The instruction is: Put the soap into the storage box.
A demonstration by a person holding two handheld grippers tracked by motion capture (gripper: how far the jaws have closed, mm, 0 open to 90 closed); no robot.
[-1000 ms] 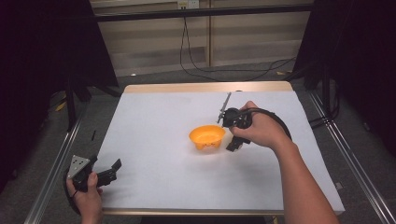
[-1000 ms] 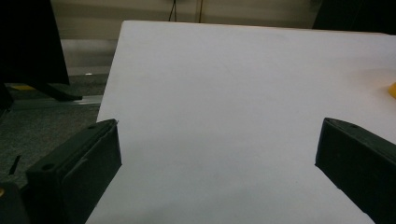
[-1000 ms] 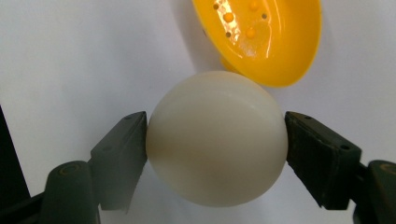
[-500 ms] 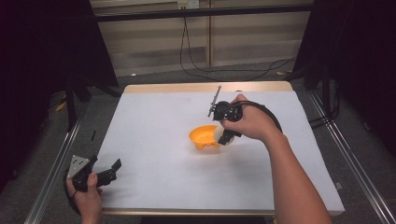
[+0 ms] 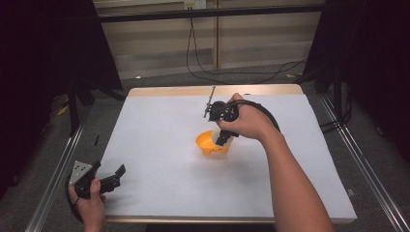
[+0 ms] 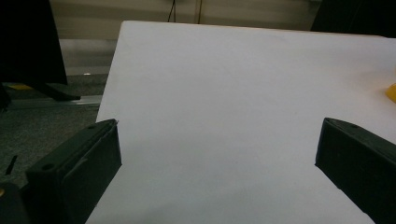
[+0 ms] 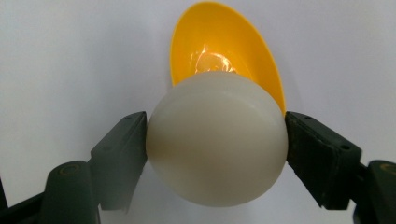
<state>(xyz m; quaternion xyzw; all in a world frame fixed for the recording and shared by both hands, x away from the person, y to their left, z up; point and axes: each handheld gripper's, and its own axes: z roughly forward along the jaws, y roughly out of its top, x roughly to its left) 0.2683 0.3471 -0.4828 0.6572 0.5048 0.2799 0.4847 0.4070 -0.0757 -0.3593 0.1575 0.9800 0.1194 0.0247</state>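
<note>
An orange bowl (image 5: 209, 144) sits near the middle of the white table (image 5: 159, 130). My right gripper (image 5: 223, 139) points down over its right rim, shut on a white egg-shaped ball (image 5: 228, 140). In the right gripper view the white ball (image 7: 217, 138) is pinched between both jaws, with the glossy orange bowl (image 7: 219, 42) just beyond it. My left gripper (image 5: 110, 176) rests at the table's front left corner, open with nothing between its jaws. In the left gripper view a sliver of the orange bowl (image 6: 391, 91) shows at the right edge.
A wooden strip (image 5: 212, 90) edges the table's far side. Metal rails (image 5: 54, 176) run along both sides of the table. A black cable (image 5: 196, 53) hangs down behind the far edge, over the floor.
My right gripper has moved left and tipped downward with the white ball, now hanging over the bowl's rim. The left gripper has stayed still.
</note>
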